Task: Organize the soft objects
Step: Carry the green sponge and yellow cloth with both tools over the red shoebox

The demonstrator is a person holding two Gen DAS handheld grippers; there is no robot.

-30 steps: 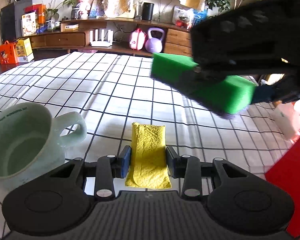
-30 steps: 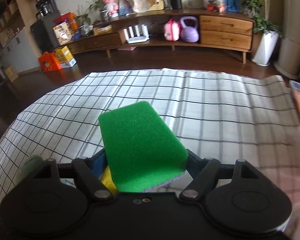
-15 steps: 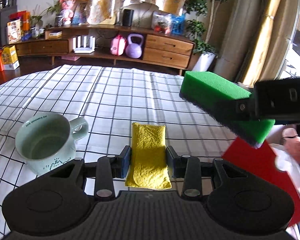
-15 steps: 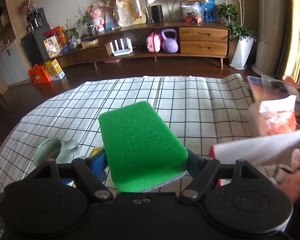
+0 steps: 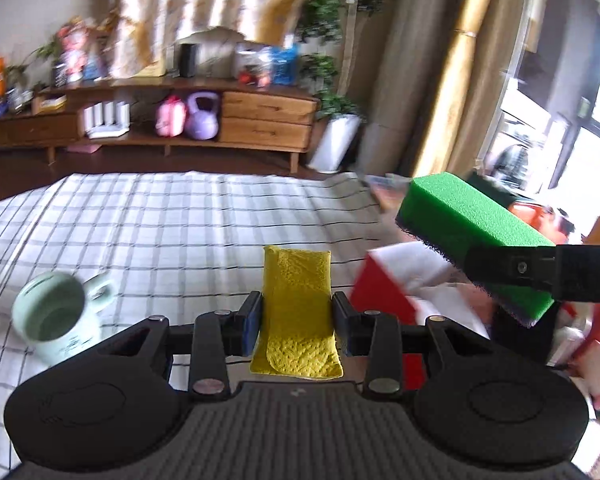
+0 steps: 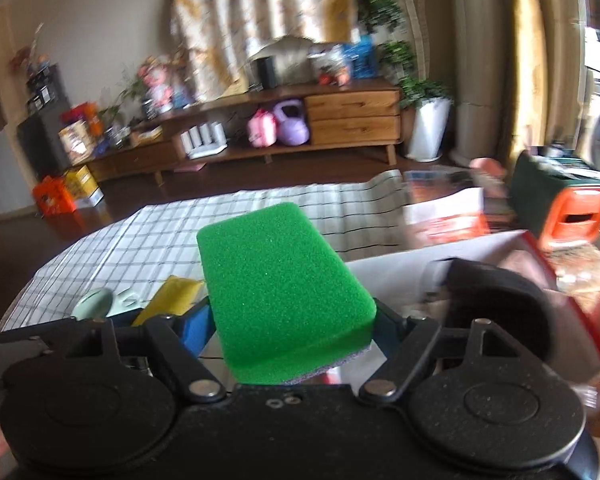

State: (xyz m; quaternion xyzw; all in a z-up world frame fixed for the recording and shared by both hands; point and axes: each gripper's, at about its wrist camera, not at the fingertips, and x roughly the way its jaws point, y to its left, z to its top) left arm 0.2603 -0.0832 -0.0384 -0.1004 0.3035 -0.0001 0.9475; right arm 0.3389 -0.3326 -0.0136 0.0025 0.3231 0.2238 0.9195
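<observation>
- The left gripper (image 5: 298, 316) was clamped on a folded yellow cloth (image 5: 296, 308), held above the checked tablecloth (image 5: 160, 232) of the table, near its right edge.
- The right gripper (image 6: 292, 316) pinched a green sponge (image 6: 280, 276) by its sides; the sponge stood out over a red-and-white box (image 6: 540, 264) just past the table's right edge.
- A pale green mug (image 5: 56, 320) was on the cloth near the table's left edge, well apart from the box.
</observation>
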